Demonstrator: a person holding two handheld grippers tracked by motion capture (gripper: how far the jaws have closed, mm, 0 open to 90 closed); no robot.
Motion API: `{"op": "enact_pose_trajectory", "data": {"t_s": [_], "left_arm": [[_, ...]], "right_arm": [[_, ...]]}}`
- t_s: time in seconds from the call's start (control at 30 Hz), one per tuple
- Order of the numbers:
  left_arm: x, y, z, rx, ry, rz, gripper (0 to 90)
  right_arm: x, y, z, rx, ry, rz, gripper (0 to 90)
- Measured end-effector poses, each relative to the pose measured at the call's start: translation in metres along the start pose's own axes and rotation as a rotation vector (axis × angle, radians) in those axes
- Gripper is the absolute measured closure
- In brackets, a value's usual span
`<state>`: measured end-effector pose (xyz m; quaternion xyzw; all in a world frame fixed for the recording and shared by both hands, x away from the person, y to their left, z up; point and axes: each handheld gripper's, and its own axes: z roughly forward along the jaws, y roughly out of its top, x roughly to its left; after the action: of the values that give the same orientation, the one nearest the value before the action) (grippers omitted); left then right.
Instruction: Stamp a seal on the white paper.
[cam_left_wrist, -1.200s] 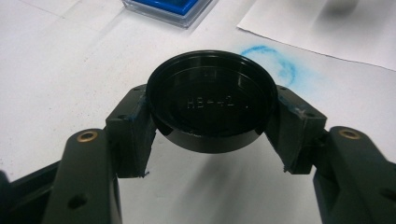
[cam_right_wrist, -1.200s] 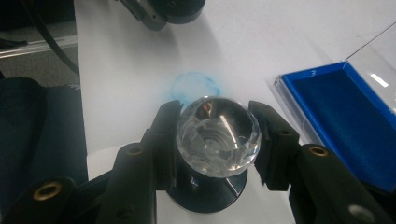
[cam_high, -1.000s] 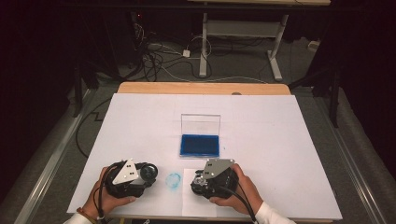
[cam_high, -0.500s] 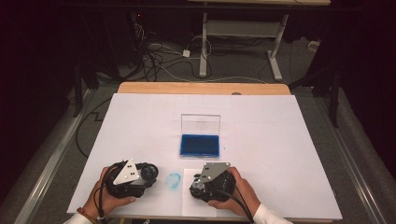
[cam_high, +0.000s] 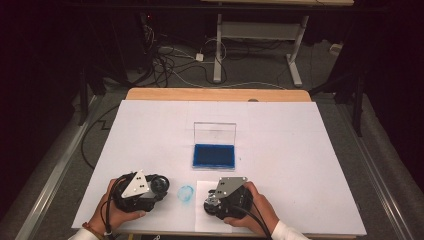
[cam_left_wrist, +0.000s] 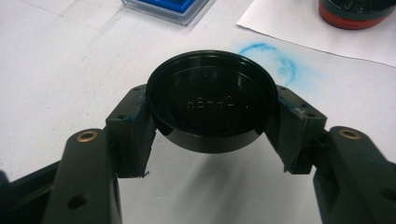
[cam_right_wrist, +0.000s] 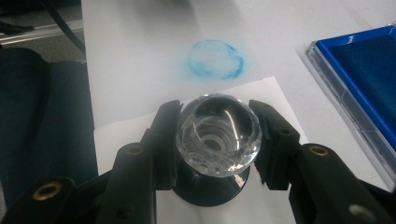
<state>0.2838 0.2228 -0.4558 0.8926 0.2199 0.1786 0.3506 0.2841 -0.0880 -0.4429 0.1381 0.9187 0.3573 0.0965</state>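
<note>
Biggest risk I see: the stamp (cam_right_wrist: 217, 140) smears or prints crooked on the paper (cam_high: 210, 212) if the right claw (cam_right_wrist: 217, 135) tilts, and that glassy knob looks slippery. The right claw pinches the knob, stamp standing on the paper at 6 o'clock on the surface (cam_high: 300, 145). The left claw (cam_left_wrist: 211, 116) clamps the black cap (cam_left_wrist: 211, 100) at 7 o'clock.

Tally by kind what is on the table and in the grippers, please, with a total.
Grippers: 2 (left gripper, right gripper)
Black round cap: 1
Clear-knobbed stamp: 1
Blue ink pad case: 1
Paper sheet: 1
Blue ring mark: 1
Total: 7
</note>
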Motion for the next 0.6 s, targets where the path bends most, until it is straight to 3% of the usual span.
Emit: {"op": "enact_pose_trajectory", "data": {"t_s": [0.6], "left_arm": [[-0.0005, -0.0004, -0.0003, 0.0, -0.005, 0.0, 36.5]], "right_arm": [[-0.0004, 0.0005, 0.0005, 0.018, -0.005, -0.013, 56.8]]}}
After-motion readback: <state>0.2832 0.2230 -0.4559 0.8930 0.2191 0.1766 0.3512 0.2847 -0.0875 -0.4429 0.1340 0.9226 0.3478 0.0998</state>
